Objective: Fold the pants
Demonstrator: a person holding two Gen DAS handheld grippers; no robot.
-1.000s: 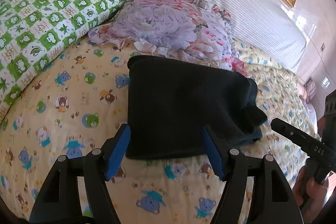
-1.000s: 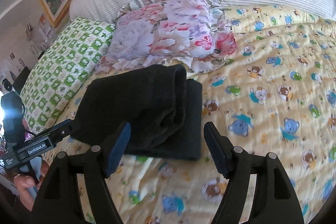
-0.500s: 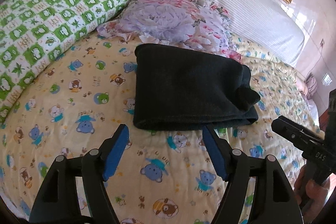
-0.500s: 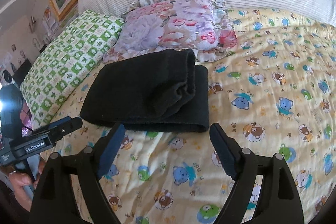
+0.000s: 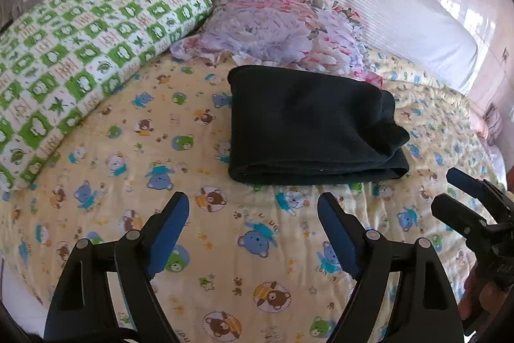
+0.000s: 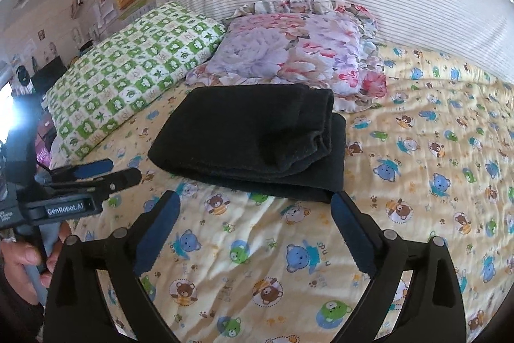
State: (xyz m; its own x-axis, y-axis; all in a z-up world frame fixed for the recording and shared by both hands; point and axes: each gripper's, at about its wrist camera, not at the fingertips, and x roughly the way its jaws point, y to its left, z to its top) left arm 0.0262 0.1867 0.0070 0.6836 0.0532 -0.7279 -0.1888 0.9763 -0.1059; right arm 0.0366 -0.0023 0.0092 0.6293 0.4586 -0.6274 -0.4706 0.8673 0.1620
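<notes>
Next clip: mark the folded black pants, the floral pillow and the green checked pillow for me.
folded black pants (image 5: 308, 124), left wrist view, middle of the top layer.
floral pillow (image 6: 289, 53), right wrist view, centre of its flowered face.
green checked pillow (image 5: 80, 53), left wrist view, middle of its patterned top.

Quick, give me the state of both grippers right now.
Left gripper: open, holding nothing, short of the folded black pants.
Right gripper: open, holding nothing.

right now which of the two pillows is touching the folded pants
The floral pillow: the black pants butt against its front edge. The green checked pillow lies further left, with bare bear-print sheet between it and the pants.
</notes>
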